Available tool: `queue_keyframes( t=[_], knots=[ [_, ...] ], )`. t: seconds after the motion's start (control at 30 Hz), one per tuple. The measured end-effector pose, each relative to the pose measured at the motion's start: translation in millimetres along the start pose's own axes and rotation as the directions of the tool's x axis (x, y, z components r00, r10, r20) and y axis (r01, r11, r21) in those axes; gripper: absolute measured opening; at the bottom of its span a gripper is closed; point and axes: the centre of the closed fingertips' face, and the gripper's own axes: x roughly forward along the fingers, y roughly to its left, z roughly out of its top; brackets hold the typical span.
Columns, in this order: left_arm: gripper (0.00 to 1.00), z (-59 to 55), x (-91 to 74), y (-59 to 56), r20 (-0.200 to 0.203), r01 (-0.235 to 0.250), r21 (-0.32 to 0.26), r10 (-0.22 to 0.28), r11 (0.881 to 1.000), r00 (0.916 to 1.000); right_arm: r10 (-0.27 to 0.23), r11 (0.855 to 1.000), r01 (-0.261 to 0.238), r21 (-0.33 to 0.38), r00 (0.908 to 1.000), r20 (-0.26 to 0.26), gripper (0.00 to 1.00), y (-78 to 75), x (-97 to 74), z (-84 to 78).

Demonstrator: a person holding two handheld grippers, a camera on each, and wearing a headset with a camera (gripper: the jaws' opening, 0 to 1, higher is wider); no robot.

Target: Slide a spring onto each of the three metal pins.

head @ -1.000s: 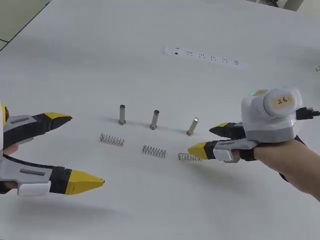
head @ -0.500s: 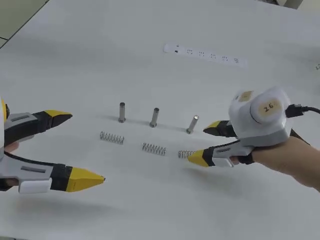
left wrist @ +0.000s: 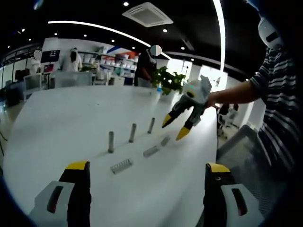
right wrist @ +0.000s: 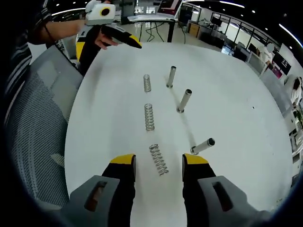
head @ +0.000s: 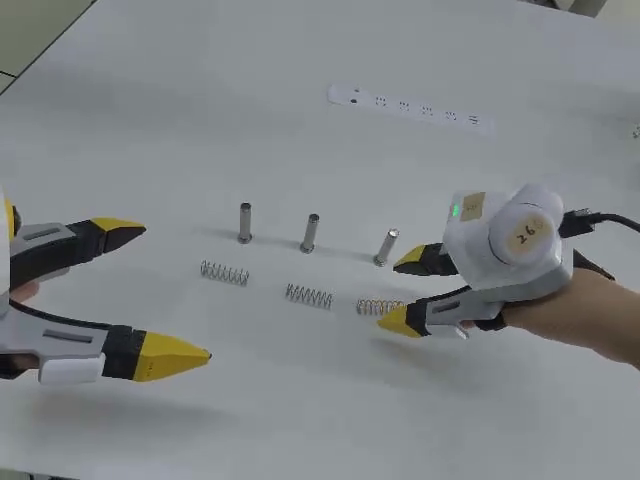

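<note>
Now right gripper [head: 393, 292] nearer rightmost spring [head: 374, 306]

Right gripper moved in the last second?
Yes. The right gripper shifted left toward the rightmost pin; its open jaws now straddle the rightmost spring.

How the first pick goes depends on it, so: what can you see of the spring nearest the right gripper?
The spring is a short open coil of thin, silvery wire, metal by its look and unbent. It lies on its side on the white table, at one end of the row of three springs, with a pin close beside it. It sits between the spread fingers of the right gripper, which do not touch it; only the table does.
</note>
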Motion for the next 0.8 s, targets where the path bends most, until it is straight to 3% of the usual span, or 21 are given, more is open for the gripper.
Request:
queue_keyframes(
  t=[0.43,0.8],
  knots=[
    [0.98,-0.8,-0.5,0.4,-0.004,0.001,0.002,-0.001,1.000,1.0000,0.044,0.994,-0.050,-0.101,0.9974,-0.057,0.23,2.5,10.2,-9.5],
    [0.98,-1.1,-1.4,1.3,-0.008,0.001,0.004,-0.001,1.000,1.0000,0.058,0.992,-0.066,-0.104,0.9947,-0.085,0.19,0.7,15.9,-16.1]
  ],
)
